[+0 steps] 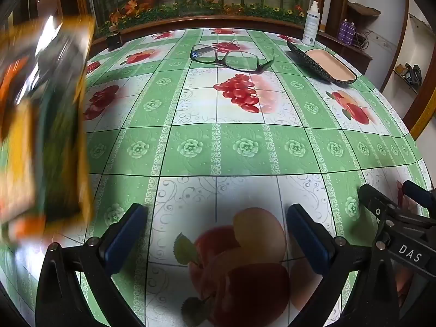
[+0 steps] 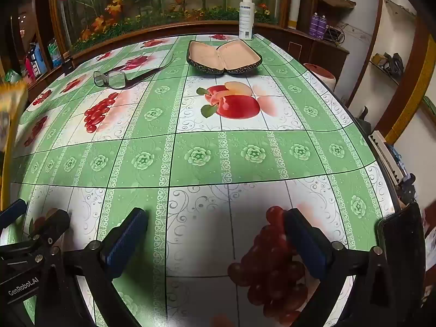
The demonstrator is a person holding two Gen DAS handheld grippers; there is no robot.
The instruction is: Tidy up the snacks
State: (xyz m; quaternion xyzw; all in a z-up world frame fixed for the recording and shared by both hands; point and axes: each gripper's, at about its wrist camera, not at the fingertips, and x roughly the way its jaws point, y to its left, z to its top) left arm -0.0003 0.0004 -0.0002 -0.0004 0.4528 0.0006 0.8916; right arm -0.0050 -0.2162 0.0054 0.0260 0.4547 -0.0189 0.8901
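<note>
A blurred snack packet (image 1: 43, 125) in orange, yellow and dark green fills the left edge of the left wrist view, well left of my jaws. What carries it is out of sight. Its yellow edge (image 2: 11, 103) shows at the far left of the right wrist view. My left gripper (image 1: 216, 212) is open over a printed apple on the tablecloth, with nothing between its blue pads. My right gripper (image 2: 216, 214) is open over printed grapes, also with nothing between its pads. The two grippers sit side by side near the table's front edge.
The table wears a green and white fruit-print cloth (image 2: 196, 155). Spectacles (image 1: 231, 57) lie at the back middle, an open glasses case (image 2: 223, 57) to their right, a white spray bottle (image 2: 246, 16) behind. A dark flat object (image 2: 400, 234) stands at the right table edge.
</note>
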